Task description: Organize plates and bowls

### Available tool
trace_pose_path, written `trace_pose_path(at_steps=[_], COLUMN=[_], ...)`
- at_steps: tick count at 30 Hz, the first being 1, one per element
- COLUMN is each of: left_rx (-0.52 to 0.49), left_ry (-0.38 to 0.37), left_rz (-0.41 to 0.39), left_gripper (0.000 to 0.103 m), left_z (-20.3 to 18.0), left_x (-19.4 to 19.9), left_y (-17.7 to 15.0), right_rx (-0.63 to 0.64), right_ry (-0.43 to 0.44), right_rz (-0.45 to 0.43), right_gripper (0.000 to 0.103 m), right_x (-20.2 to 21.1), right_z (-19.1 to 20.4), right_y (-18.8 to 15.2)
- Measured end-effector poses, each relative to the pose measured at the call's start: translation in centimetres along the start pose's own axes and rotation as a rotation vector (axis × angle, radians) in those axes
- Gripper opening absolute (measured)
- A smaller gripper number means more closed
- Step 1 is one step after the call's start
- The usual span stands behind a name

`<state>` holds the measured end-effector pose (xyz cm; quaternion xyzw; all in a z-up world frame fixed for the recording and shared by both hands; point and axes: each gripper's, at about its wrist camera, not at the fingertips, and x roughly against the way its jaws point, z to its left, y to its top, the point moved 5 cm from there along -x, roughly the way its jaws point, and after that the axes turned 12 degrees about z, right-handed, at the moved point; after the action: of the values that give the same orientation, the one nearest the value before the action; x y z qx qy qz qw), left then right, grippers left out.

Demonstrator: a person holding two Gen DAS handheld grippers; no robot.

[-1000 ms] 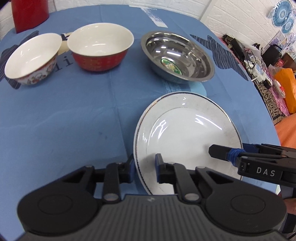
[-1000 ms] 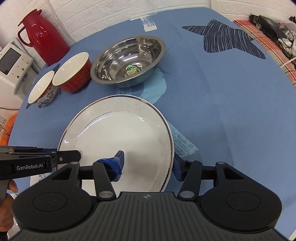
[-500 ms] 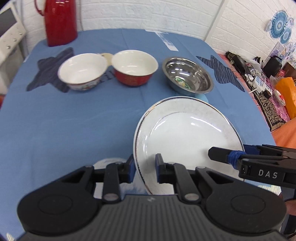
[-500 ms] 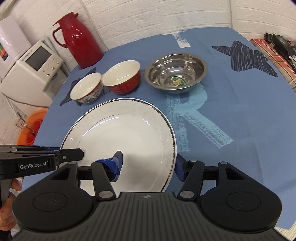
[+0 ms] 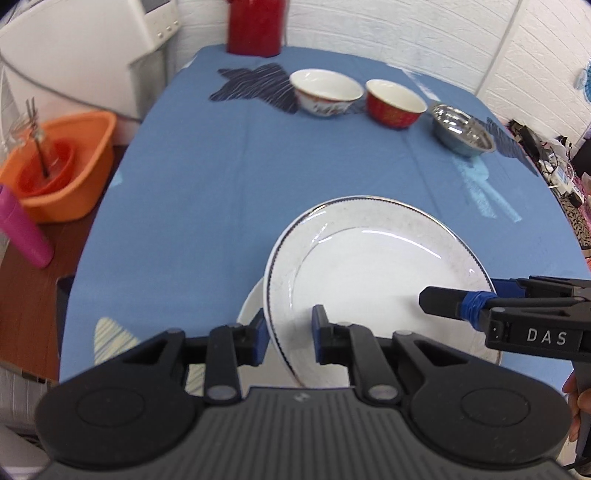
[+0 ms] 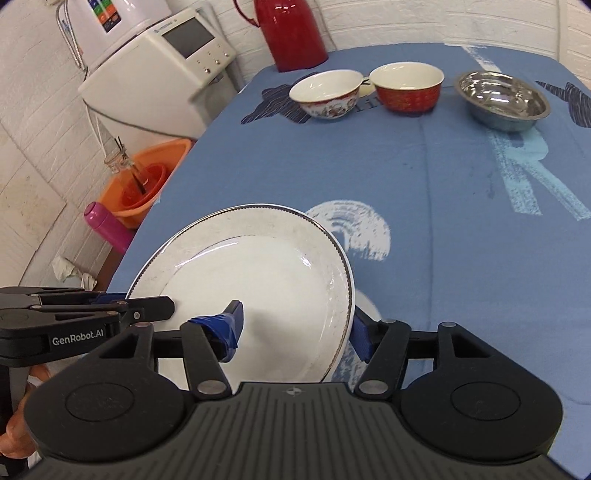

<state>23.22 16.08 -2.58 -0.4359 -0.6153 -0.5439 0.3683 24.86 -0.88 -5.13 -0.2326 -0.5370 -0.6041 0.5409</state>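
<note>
both claws, left claw (image 5: pixel 286 334) and right claw (image 6: pixel 293 326), gripping plate (image 5: pixel 373 280) at opposite rim edges; glazed ceramic likely rigid, slippery, breakable; plate hovering above tabletop (image 5: pixel 258 184).

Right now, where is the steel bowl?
The steel bowl sits at the far right end of the bowl row on the blue tablecloth, just right of the red bowl, in both wrist views.

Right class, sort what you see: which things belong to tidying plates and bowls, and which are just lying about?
Belongs to the job:
white plate, gripped by the left claw and right claw
floral bowl
red bowl
steel bowl

Just lying about:
red flask
orange basin
pink cup
white appliance
</note>
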Motion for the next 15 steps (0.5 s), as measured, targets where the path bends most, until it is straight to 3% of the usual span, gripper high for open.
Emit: trace_pose_path(at_steps=[8, 14, 15], left_rx=[0.006, -0.01, -0.011], left_ry=[-0.02, -0.073, -0.081], left_rz=[-0.025, -0.02, -0.022], left_gripper=[0.012, 0.024, 0.03], left_z=[0.9, 0.9, 0.8], left_x=[-0.1, -0.8, -0.8], left_y=[-2.9, -3.5, -3.5], right_rx=[0.057, 0.091, 0.094], right_ry=[-0.055, -0.106, -0.107], right_rz=[-0.021, -0.013, -0.014], right_gripper=[0.048, 0.049, 0.049], right_x=[-1.0, -1.7, -1.7], right_z=[1.6, 1.5, 1.4], right_y=[-1.3, -1.6, -1.6])
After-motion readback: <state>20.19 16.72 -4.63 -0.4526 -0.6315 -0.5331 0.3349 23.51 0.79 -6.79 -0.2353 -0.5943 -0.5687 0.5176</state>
